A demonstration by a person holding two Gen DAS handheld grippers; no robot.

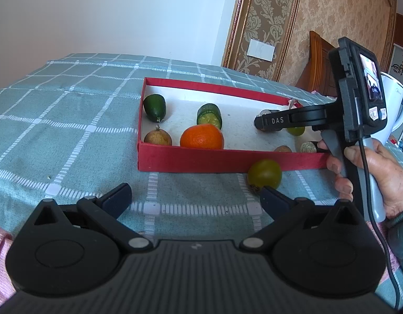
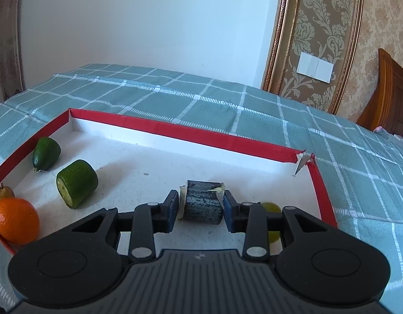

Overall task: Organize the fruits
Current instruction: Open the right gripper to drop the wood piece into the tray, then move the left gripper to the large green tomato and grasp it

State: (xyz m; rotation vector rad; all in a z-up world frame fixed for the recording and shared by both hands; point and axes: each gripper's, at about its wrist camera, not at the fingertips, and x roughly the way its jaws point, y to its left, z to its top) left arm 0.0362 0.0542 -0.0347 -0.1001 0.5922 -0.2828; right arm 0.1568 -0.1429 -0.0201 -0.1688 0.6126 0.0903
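Red box: shallow red cardboard tray (image 2: 201, 136) on the checked worktop (image 2: 227, 99), collecting fruit.
Right hand-held gripper (image 2: 201, 205): clenched on dark cut chunk (image 2: 204, 201) over tray floor.
Left hand-held gripper (image 1: 194, 196): released, empty.
Green round fruit (image 1: 264, 174): outside, touching tray wall.

on the table (image 1: 70, 120): one shallow box (image 1: 227, 161), open at the top. in the box, left end: a cucumber end-piece (image 1: 154, 107) toward the far wall, a small round fruit (image 1: 157, 138) at the near wall. right of these: a cut cucumber section (image 1: 209, 113), with a mandarin (image 1: 202, 137) in front of it against the near wall. right part of the box: a dark cylindrical piece (image 2: 204, 202) between the pads of the right gripper (image 2: 201, 206), a grape (image 2: 272, 206) just right of it. outside, touching the near wall: another grape (image 1: 264, 174), with the left gripper (image 1: 196, 196) nearer the camera.
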